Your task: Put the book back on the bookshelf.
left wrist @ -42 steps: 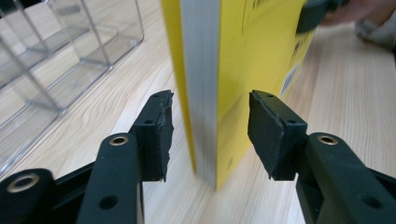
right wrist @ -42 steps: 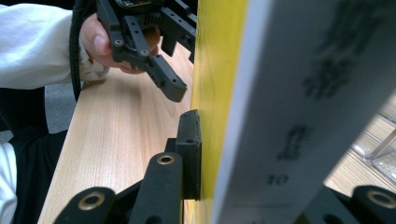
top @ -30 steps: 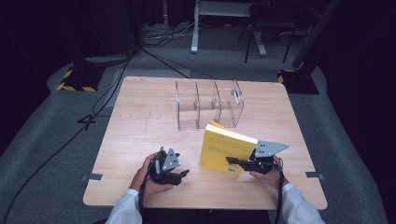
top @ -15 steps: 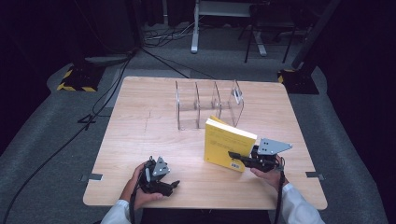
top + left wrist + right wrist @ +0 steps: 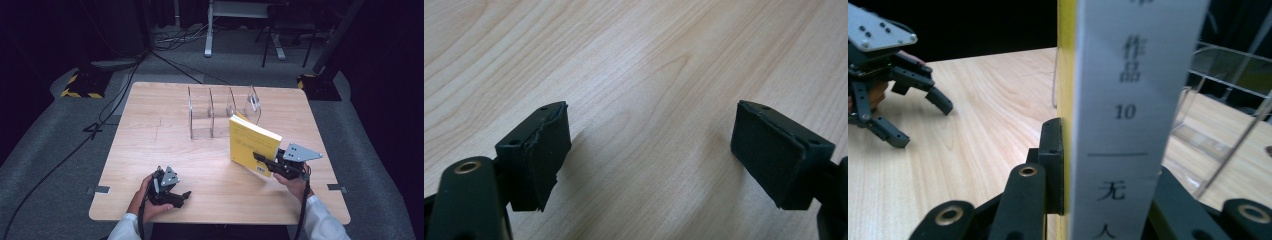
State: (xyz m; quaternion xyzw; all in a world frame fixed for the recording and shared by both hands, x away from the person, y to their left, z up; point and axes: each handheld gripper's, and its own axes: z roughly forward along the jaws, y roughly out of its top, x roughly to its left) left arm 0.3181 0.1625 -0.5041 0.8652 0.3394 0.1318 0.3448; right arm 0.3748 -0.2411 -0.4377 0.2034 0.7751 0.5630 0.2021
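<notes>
Wooden table [image 5: 150,130] under dark studio: right gripper [image 5: 265,161] pinches upright yellow book [image 5: 252,142] by its spine, clear divider rack [image 5: 220,107] at 11 o'clock from it, left gripper [image 5: 181,196], jaws just opened, empty, at 8 o'clock.

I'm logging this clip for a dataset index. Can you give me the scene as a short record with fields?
surface: wooden table
held item: yellow book, upright, white spine toward its holder
right claw: shut on the yellow book
left claw: open, nothing between the pads, its jaws have just been opening, low over the table
rack: clear divider stand behind the book, slots look vacant
</notes>
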